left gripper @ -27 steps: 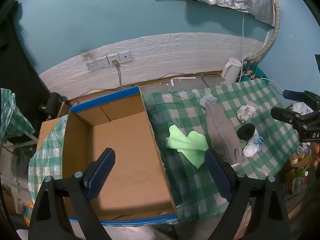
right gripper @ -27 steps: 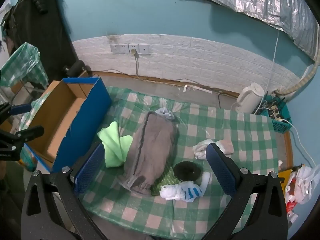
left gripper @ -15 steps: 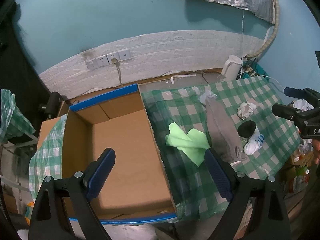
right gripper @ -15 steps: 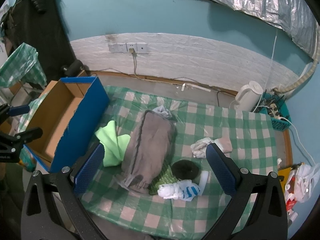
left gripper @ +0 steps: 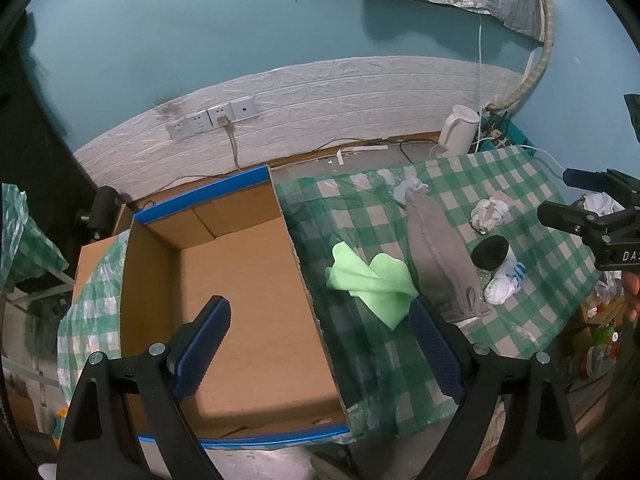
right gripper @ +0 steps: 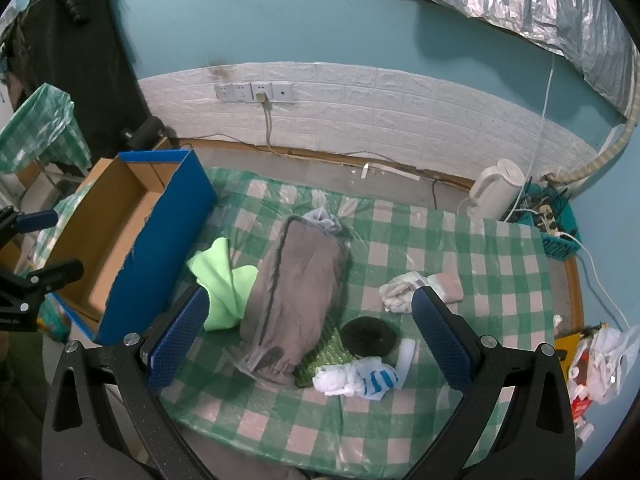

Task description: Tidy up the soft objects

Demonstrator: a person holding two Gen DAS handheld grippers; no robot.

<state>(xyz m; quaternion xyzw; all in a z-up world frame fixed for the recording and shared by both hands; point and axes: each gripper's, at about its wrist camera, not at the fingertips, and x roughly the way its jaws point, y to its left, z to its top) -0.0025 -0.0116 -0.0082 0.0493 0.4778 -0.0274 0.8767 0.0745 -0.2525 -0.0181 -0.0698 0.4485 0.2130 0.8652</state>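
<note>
Soft items lie on a green checked table (right gripper: 480,248): a light green cloth (right gripper: 224,284) (left gripper: 372,280), grey trousers (right gripper: 296,296) (left gripper: 440,252), a black round cap (right gripper: 370,336) (left gripper: 490,252), a white and blue striped sock (right gripper: 356,378) (left gripper: 502,282), a dark green cloth (right gripper: 326,356) and a white crumpled cloth (right gripper: 400,292) (left gripper: 488,216). An open, empty cardboard box (left gripper: 240,292) (right gripper: 120,248) with blue edges stands left of the table. My left gripper (left gripper: 320,344) is open above the box's right wall. My right gripper (right gripper: 308,332) is open high above the pile.
A white kettle (right gripper: 496,192) and a teal basket with a power strip (right gripper: 556,228) stand at the table's back right. Wall sockets with a hanging cable (right gripper: 256,92) are behind. Plastic bags (right gripper: 600,356) lie right of the table.
Both grippers have drifted slightly; the scene sits a little lower and farther in both views. Nothing on the table has moved.
</note>
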